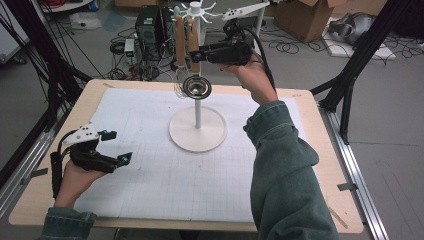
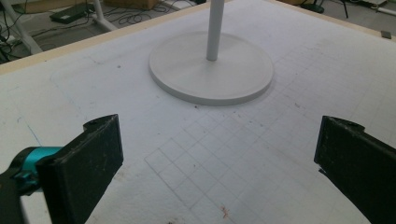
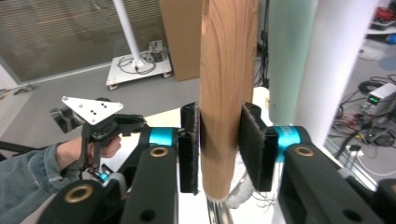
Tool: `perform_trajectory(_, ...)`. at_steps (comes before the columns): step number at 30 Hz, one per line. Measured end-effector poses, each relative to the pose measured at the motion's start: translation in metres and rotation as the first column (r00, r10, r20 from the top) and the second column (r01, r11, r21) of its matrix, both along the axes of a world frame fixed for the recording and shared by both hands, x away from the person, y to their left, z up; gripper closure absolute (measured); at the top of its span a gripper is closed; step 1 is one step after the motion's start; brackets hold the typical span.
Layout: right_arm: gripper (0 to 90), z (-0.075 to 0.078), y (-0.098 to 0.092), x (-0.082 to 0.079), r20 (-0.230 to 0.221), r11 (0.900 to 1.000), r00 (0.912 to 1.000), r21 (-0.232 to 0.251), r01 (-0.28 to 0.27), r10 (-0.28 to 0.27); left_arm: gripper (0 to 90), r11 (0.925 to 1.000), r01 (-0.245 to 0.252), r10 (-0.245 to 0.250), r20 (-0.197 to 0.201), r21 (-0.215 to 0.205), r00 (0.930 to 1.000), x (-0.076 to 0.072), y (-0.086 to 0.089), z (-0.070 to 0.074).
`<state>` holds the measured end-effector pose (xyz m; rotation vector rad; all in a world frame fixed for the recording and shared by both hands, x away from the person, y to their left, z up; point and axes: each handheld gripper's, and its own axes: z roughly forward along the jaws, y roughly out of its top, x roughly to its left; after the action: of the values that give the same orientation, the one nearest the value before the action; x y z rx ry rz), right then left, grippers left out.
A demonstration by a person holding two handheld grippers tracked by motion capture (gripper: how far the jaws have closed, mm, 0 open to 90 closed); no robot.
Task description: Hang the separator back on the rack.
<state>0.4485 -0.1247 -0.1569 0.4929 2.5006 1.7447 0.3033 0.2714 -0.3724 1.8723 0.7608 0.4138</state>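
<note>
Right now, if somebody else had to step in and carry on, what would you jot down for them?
Right gripper: raised at the white stand, jaws around a hanging wooden handle, pads at its sides.
Left gripper: open, holding nothing, low over the white mat.
A second wooden handle hangs beside the first; a metal strainer hangs below them.
Done: handle reached.
Left: whether it is being hung or lifted off cannot be told; finish that move.

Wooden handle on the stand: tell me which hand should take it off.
Right. The right gripper already has its pads on either side of the wooden handle up at the stand. The left gripper is open, low over the mat, well away from it.
</note>
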Motion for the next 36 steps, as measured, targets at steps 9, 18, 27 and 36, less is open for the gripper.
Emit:
perform_trajectory(9,47.6,-0.003,-0.016,-0.011,0.026,0.998,0.9974,0.013,0.067,-0.068,1.7,1.0000,0.005,-0.005,-0.006,0.004,1.0000,0.000,-0.001,-0.001)
perform_trajectory(18,34.6,-0.019,-0.038,-0.021,0.020,0.989,0.9899,0.058,0.139,-0.140,1.7,0.9999,0.011,-0.011,-0.009,0.004,0.9999,0.001,-0.003,-0.001)
perform_trajectory(27,27.3,-0.048,-0.062,-0.027,0.001,0.979,0.9826,0.089,0.185,-0.185,1.7,0.9999,0.010,-0.009,-0.013,0.005,0.9999,0.001,-0.004,-0.002)
perform_trajectory(36,20.0,-0.074,-0.074,-0.033,0.001,0.978,0.9799,0.061,0.199,-0.200,1.7,0.9998,0.015,-0.014,-0.016,0.011,0.9998,0.002,-0.006,-0.004)
